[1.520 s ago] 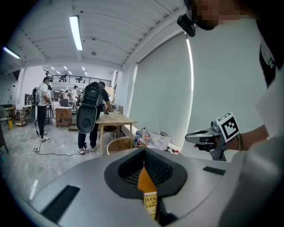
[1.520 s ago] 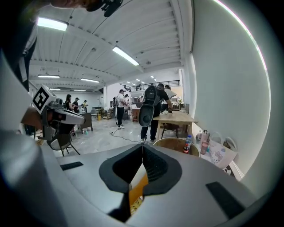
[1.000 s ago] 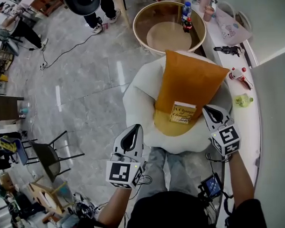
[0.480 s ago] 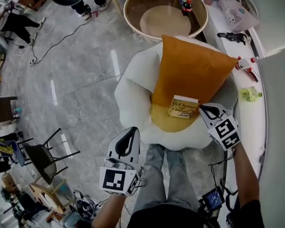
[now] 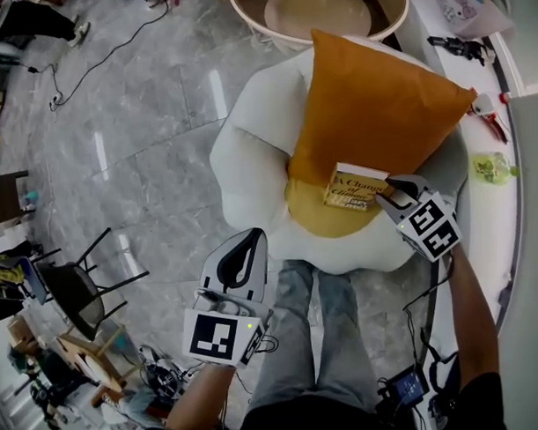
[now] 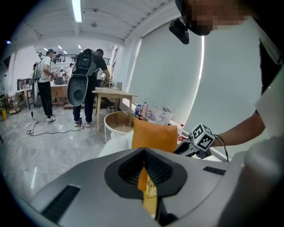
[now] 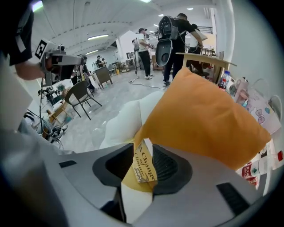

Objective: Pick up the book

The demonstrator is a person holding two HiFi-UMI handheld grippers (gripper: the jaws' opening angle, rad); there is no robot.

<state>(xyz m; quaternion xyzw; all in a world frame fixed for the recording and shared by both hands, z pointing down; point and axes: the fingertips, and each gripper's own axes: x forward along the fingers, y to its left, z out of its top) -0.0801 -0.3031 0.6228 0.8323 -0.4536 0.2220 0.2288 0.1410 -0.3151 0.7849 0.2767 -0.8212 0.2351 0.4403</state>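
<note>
- Head view shows one book [image 5: 354, 187] resting at the foot of one orange cushion [image 5: 375, 109], on the yellow middle of one white flower-shaped seat [image 5: 250, 166].
- Two tools are in view. The right tool [image 5: 393, 196] points steeply down, its tip just beside the book's right edge. Its jaws have just been opening and stand apart, and the book shows in the gap, not pinched.
- The left tool [image 5: 250, 237] hangs near the seat's front edge, well apart from the book, jaw tips together and holding nothing.
- One round wooden tub [image 5: 319, 10] stands beyond the cushion.

Right claw [image 5: 391, 197] jaws just opening, empty; left claw [image 5: 251, 237] seemingly shut.
</note>
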